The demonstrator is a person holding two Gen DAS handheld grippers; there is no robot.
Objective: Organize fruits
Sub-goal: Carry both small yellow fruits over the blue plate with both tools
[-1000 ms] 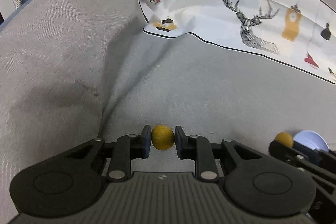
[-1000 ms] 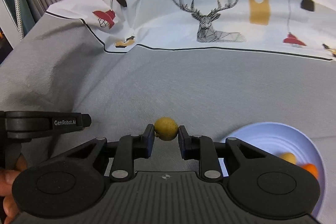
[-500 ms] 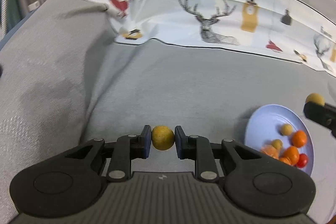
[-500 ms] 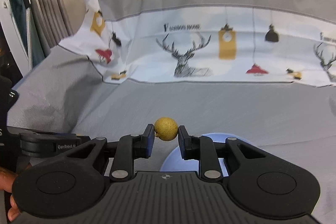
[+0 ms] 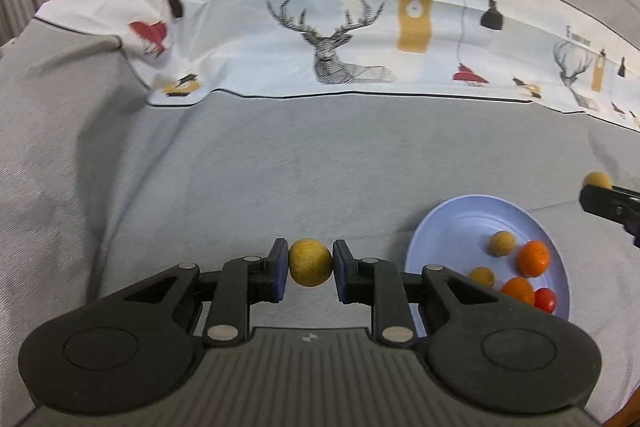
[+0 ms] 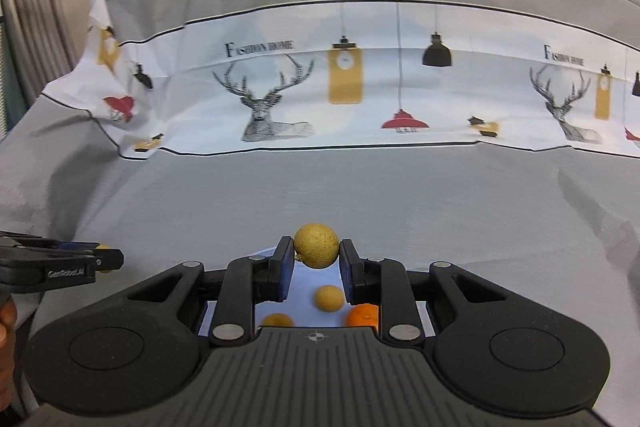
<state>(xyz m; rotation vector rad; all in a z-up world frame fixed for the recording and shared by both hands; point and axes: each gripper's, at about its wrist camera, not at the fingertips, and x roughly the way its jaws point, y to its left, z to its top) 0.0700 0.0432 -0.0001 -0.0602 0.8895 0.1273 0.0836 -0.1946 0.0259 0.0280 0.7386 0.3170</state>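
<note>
The left gripper point(image 5: 311, 263) has its fingers clamped on a yellow-brown fruit point(image 5: 311, 262), held above grey cloth point(image 5: 280, 167) left of the blue plate point(image 5: 452, 223). The right gripper point(image 6: 316, 253) pinches a second yellow-brown fruit point(image 6: 316, 245) over that plate, which holds oranges point(image 5: 533, 258), small yellow fruits point(image 5: 502, 243) and a red tomato point(image 5: 545, 299).

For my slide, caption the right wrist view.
Right gripper holds a yellow fruit above the blue plate.
</note>
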